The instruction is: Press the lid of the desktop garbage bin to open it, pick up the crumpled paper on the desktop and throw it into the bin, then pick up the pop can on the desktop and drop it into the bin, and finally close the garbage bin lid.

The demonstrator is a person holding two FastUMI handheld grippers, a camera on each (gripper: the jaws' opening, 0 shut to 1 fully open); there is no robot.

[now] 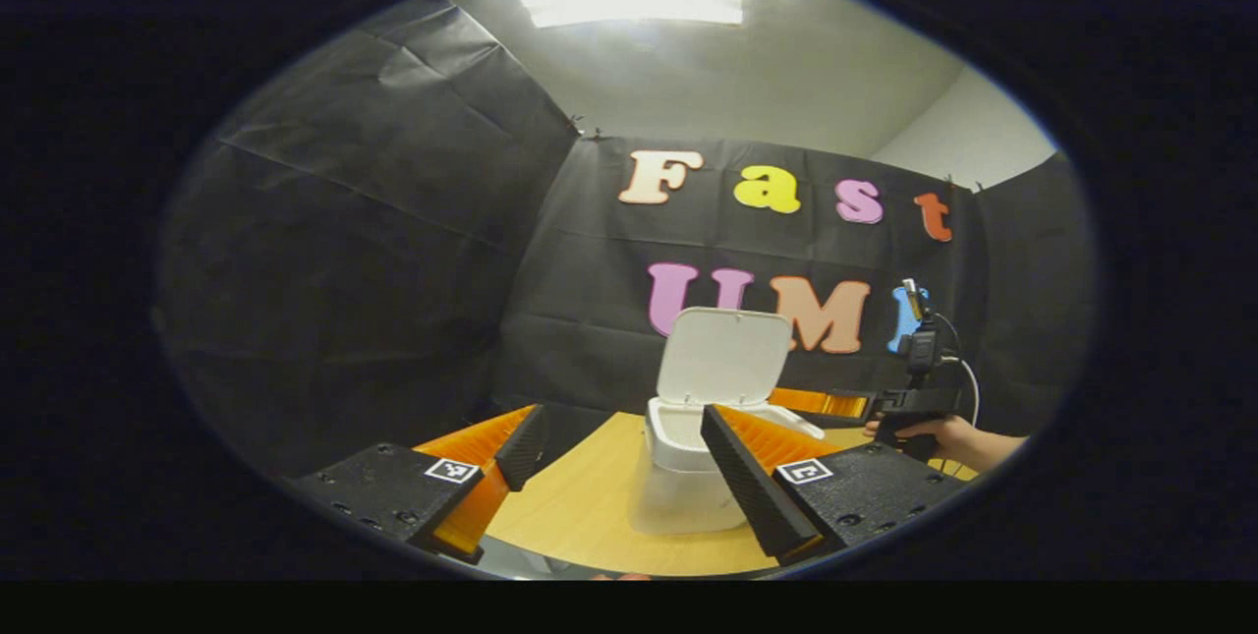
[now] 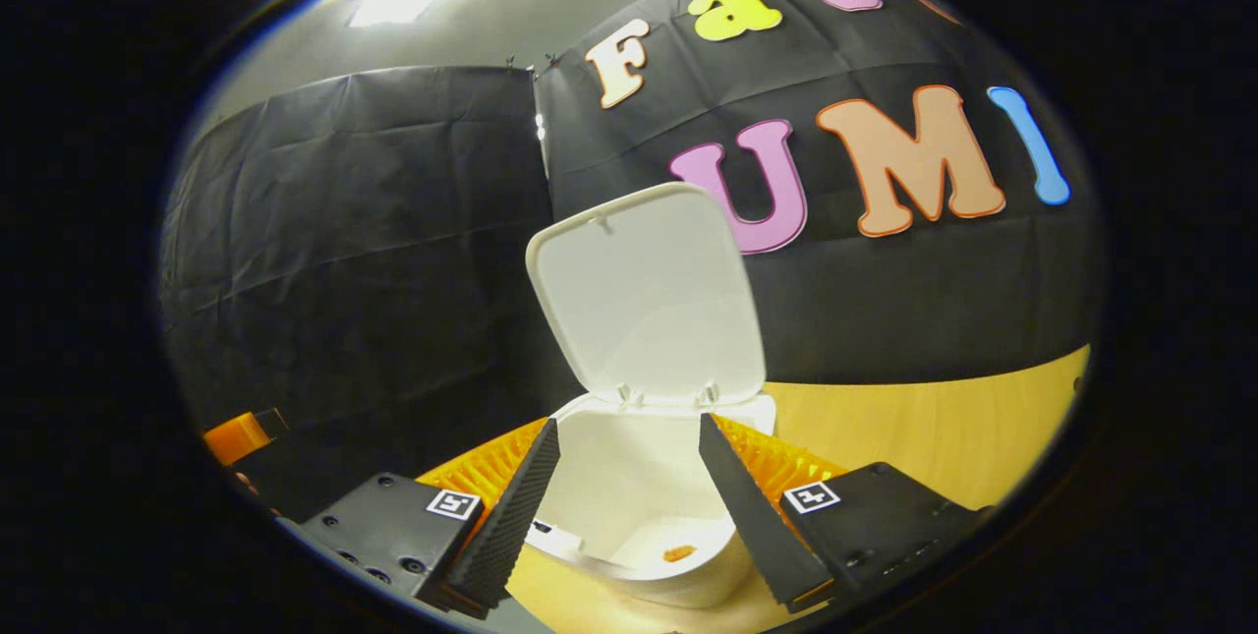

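The white desktop bin (image 1: 678, 482) stands on the wooden table with its lid (image 1: 724, 356) raised upright. My left gripper (image 1: 621, 415) is open and holds nothing, with the bin a short way ahead, between its fingers. In the right gripper view the right gripper (image 2: 629, 428) is open and empty, just over the front of the bin's (image 2: 688, 580) mouth, facing the raised lid (image 2: 649, 290). Deep inside the bin lies something pale with a small orange patch (image 2: 678, 552); I cannot tell what it is. The left gripper view has the right gripper (image 1: 821, 405) reaching in from the right, level with the bin's rim.
The light wooden table (image 1: 580, 506) reaches to the black cloth wall behind the bin. A hand (image 1: 943, 437) holds the right gripper's handle at the right. The right gripper view has bare tabletop (image 2: 934, 428) right of the bin and the left gripper's edge (image 2: 241, 435) at far left.
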